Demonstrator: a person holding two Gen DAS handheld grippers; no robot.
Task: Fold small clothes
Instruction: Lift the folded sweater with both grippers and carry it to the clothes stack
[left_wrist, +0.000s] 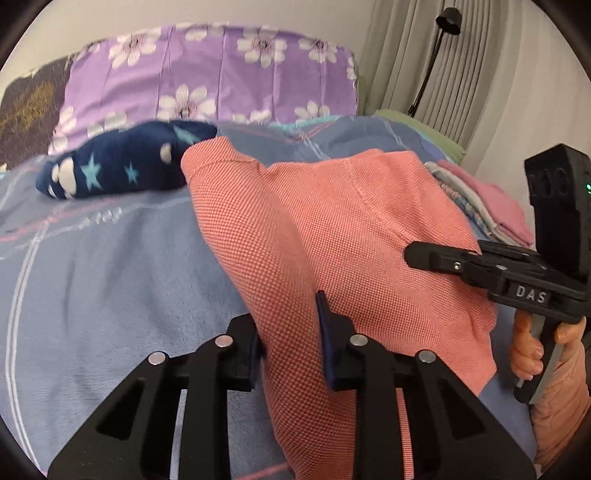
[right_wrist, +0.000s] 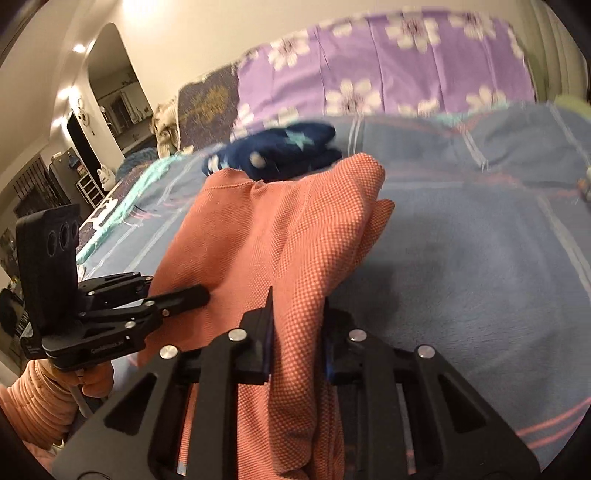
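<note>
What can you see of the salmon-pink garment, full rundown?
The salmon-pink garment is a waffle-textured knit with stitched seams, bunched and draped rather than flat, lifted above the blue plaid blanket. The left claw and right claw each pinch a fold of it between their pads. Its far end sags toward a navy star-print item. What type of garment it is cannot be told.

Garment (left_wrist: 332, 229): salmon, fine white dot weave. Blanket (left_wrist: 110, 266): blue, pink and white stripes. Pillow (left_wrist: 207, 70): purple, white flowers. Socks (left_wrist: 122, 162): navy, teal stars, white dots.
</note>
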